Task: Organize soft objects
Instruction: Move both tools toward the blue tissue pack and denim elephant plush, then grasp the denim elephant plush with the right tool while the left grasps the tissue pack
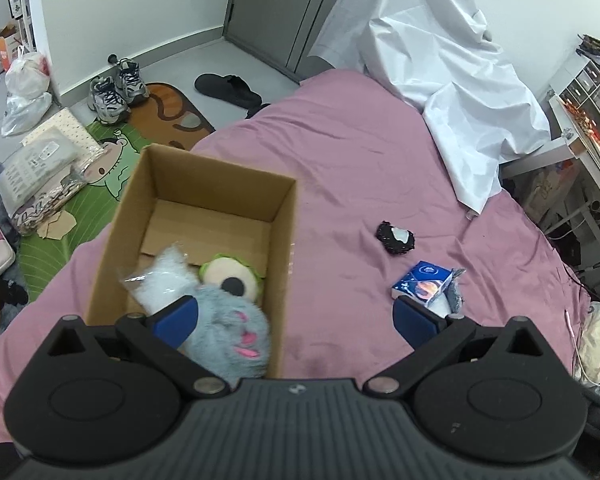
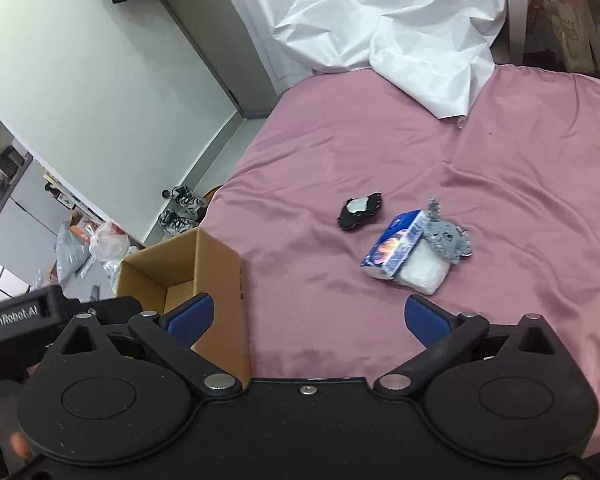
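I see both my grippers, left (image 1: 296, 316) and right (image 2: 310, 316), spread wide and empty. The brown cardboard box (image 1: 288, 248), left of centre, holds a fluffy grey plush toy (image 1: 236, 332); a blue tissue pack (image 2: 394, 246) lies right of centre on the pink bedsheet (image 2: 500, 184).

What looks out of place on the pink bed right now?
Three soft items lie outside the brown cardboard box: a black furry pouch, and a blue tissue pack leaning askew against a small grey plush.

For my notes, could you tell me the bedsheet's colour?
The bedsheet is mauve pink, clearest in the right wrist view.
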Action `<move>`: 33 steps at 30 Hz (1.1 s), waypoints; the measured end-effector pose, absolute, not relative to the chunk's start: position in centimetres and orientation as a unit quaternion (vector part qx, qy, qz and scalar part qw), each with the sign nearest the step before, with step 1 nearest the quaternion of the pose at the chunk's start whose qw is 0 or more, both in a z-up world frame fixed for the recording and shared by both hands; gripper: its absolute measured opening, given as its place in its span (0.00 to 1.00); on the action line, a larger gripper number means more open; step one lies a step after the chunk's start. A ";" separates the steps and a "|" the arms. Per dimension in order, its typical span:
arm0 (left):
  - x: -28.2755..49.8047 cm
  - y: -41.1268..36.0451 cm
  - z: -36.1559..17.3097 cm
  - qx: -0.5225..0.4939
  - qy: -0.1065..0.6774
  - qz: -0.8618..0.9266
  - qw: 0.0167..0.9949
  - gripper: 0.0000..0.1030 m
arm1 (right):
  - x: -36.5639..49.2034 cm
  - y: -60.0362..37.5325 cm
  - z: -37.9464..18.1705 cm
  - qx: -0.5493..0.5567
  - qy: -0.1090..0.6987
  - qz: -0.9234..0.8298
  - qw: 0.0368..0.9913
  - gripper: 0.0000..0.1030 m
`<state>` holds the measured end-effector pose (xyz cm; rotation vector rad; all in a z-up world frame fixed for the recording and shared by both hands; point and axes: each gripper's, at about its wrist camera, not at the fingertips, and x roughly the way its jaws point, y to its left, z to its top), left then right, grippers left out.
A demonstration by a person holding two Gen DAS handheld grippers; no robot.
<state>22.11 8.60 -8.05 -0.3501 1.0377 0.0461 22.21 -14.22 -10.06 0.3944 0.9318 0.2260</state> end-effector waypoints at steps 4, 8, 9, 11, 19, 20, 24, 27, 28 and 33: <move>23.2 6.8 -8.6 -0.157 0.511 0.023 0.845 1.00 | 22.6 -16.0 -11.0 0.201 0.445 0.097 0.867 1.00; 24.0 4.9 -9.1 -0.137 0.516 0.021 0.845 1.00 | 22.9 -18.1 -12.1 0.216 0.443 0.089 0.865 1.00; 24.3 4.4 -9.2 -0.134 0.518 0.018 0.845 1.00 | 23.0 -18.7 -12.4 0.221 0.443 0.085 0.865 0.99; 24.8 3.4 -9.7 -0.129 0.520 0.011 0.845 1.00 | 23.2 -19.9 -13.2 0.232 0.441 0.079 0.863 0.99; 26.9 -0.6 -11.4 -0.103 0.514 -0.017 0.851 0.99 | 24.2 -23.7 -16.0 0.282 0.423 0.049 0.860 0.91; 27.2 -1.0 -11.6 -0.102 0.512 -0.019 0.853 0.98 | 24.4 -23.9 -16.3 0.287 0.422 0.046 0.859 0.90; 28.4 -2.3 -12.7 -0.101 0.504 -0.027 0.857 0.97 | 25.1 -25.0 -17.6 0.321 0.410 0.040 0.853 0.82; 29.1 -2.9 -13.9 -0.112 0.503 -0.030 0.856 0.97 | 26.1 -25.6 -18.4 0.352 0.401 0.041 0.845 0.81; 29.4 -3.0 -14.4 -0.116 0.505 -0.030 0.855 0.97 | 26.4 -25.7 -18.8 0.360 0.402 0.046 0.841 0.78; 30.2 -3.9 -16.9 -0.132 0.505 -0.043 0.852 0.93 | 27.6 -26.1 -20.7 0.390 0.418 0.052 0.819 0.74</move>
